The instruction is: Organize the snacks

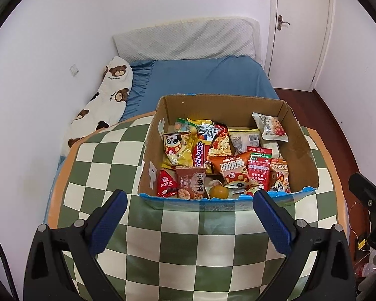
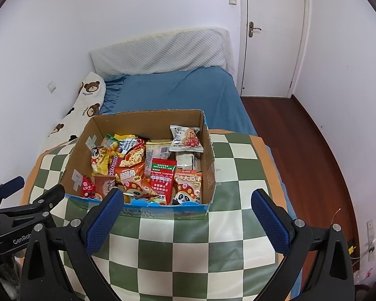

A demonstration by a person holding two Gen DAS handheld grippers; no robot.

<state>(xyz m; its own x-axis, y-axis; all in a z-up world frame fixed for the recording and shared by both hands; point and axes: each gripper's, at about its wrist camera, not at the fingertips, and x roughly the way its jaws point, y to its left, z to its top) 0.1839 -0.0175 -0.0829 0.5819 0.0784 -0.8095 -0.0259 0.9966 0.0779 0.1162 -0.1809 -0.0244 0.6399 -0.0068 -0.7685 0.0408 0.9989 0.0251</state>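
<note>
Corrugated cardboard box [image 1: 298, 135] of crinkly foil snack packets [image 1: 234, 168].

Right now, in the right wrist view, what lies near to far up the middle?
Green-and-cream checkered tablecloth → open cardboard box of snack packets → blue bedsheet → white quilted headboard cushion → white wall.

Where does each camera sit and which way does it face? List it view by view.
Left wrist: on the left gripper, looking forward and down at the cardboard box; its own open fingers show, the other gripper at right.
Right wrist: on the right gripper, same aim; open fingers, the other gripper at left.
Shared: box of snacks, checkered table, bed, door.
</note>
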